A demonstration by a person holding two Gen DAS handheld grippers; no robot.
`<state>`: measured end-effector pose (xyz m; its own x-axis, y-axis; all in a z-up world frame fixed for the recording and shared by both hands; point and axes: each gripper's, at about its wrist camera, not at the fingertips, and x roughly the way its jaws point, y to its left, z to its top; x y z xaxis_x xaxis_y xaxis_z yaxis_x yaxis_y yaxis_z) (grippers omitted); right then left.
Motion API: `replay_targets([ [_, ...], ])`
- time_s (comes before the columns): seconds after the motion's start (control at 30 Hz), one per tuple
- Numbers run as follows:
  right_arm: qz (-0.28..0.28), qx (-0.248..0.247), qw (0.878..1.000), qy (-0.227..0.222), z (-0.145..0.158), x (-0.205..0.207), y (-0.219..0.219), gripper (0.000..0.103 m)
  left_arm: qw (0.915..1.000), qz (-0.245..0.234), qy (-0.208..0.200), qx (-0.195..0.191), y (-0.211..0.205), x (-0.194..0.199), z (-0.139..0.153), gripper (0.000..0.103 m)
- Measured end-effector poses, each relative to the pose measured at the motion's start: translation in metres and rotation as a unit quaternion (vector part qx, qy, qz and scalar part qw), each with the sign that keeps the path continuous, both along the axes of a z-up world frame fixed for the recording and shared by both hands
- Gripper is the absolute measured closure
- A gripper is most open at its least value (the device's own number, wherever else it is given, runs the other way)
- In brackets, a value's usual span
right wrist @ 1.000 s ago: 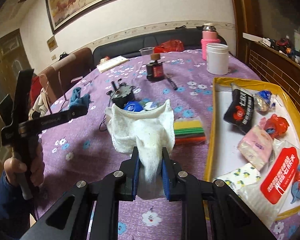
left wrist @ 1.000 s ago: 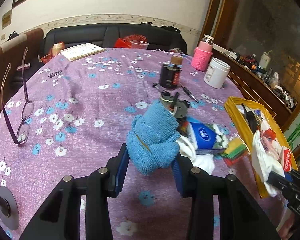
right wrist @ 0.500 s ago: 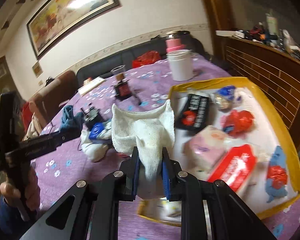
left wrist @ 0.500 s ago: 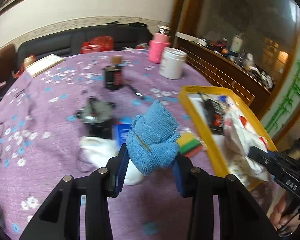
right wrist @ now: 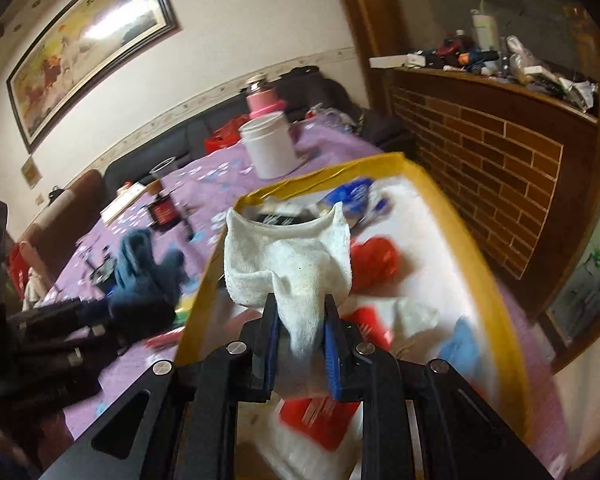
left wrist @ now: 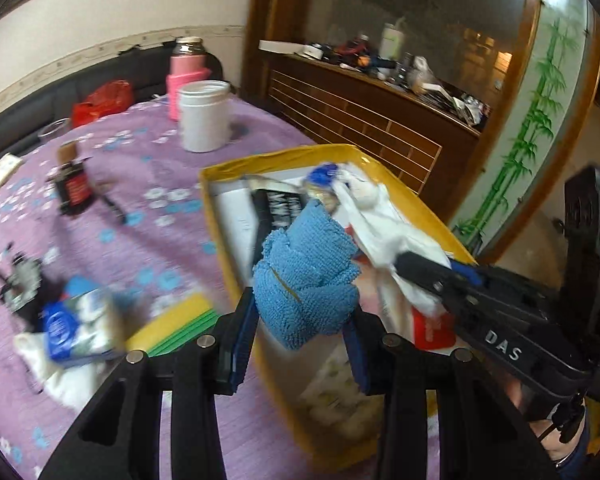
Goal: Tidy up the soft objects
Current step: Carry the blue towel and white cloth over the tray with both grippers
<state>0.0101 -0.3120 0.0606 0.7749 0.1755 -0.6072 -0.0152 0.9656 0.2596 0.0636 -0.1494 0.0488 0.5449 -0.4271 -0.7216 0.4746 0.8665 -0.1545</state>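
**Over the yellow tray: two cloths held aloft**

Between the left gripper's [left wrist: 300,344] blue pads sits a bunched blue cloth [left wrist: 306,280], clamped at its lower end and standing up out of the jaws, above the near left edge of the yellow tray [left wrist: 216,216]. The right gripper [right wrist: 300,344] has its jaws closed tight on a white cloth [right wrist: 288,264], whose upper part fans out above the fingers, over the tray's interior. Within the tray lie a black pouch [left wrist: 276,208], red packets [right wrist: 374,258], a pale blue item [right wrist: 458,346] and white wrapping. Left of the tray, on the purple flowered tablecloth [left wrist: 140,184]: coloured sponges [left wrist: 180,320], a tissue pack [left wrist: 72,328], a dark bottle [left wrist: 73,186]. Farther back stand a white jar [left wrist: 204,116] and a pink flask [left wrist: 186,70].
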Motion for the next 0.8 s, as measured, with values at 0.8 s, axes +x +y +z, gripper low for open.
replay_targets([
  [0.8, -0.033, -0.002, 0.998, 0.05, -0.024, 0.043, -0.017, 0.066, 0.9984, -0.036, 0.037, -0.023, -0.041, 0.029, -0.043, 0.053],
])
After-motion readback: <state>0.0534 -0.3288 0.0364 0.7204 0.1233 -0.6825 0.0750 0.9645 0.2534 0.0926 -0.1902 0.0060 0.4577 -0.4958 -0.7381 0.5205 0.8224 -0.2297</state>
